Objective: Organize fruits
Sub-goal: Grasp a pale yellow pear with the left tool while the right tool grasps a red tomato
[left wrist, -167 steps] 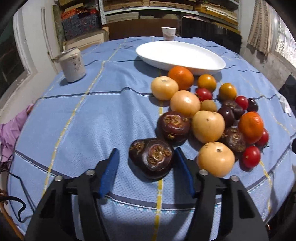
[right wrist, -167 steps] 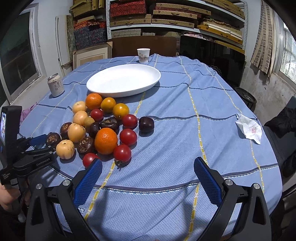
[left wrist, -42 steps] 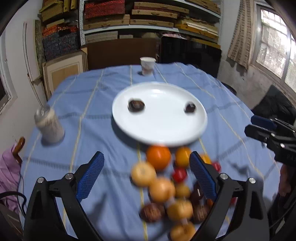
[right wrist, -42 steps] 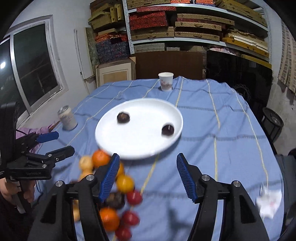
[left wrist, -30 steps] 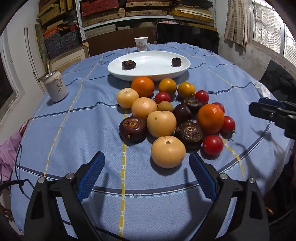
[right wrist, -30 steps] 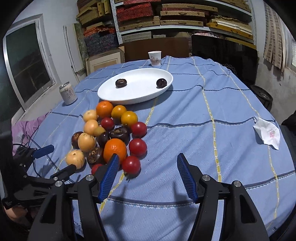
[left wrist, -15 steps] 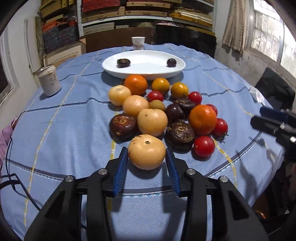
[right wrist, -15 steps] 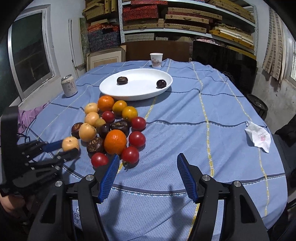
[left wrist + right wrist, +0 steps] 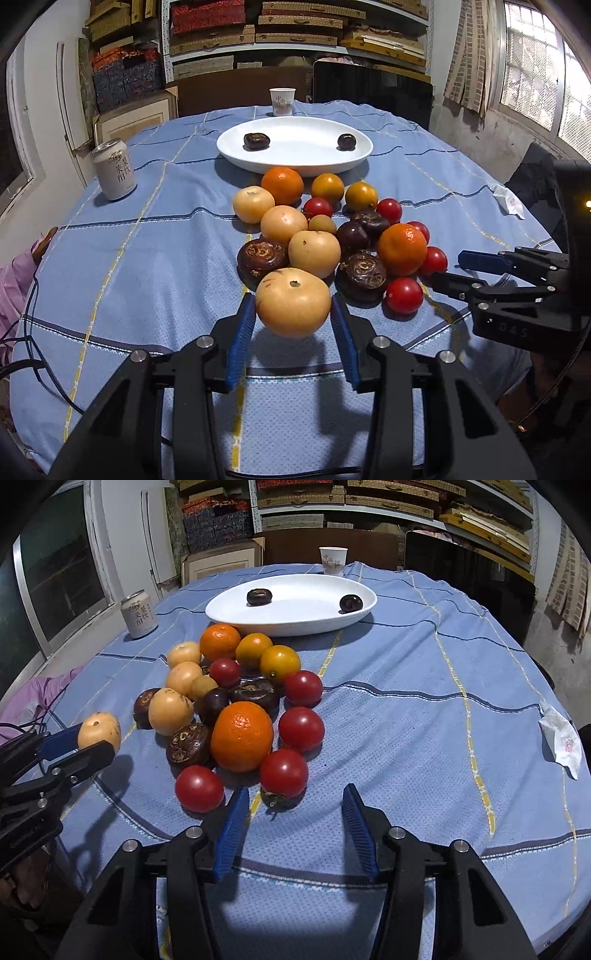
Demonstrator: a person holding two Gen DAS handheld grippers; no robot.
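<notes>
Gripping a pale yellow fruit between its blue fingers, our left gripper holds it just clear of the blue-clothed worktop, at the near edge of the fruit pile. Our right gripper is closing its fingers with nothing between them, a red tomato sitting just ahead of the tips. Beyond the pile, we see a white plate holding two dark fruits, with a can and a paper cup nearby.
</notes>
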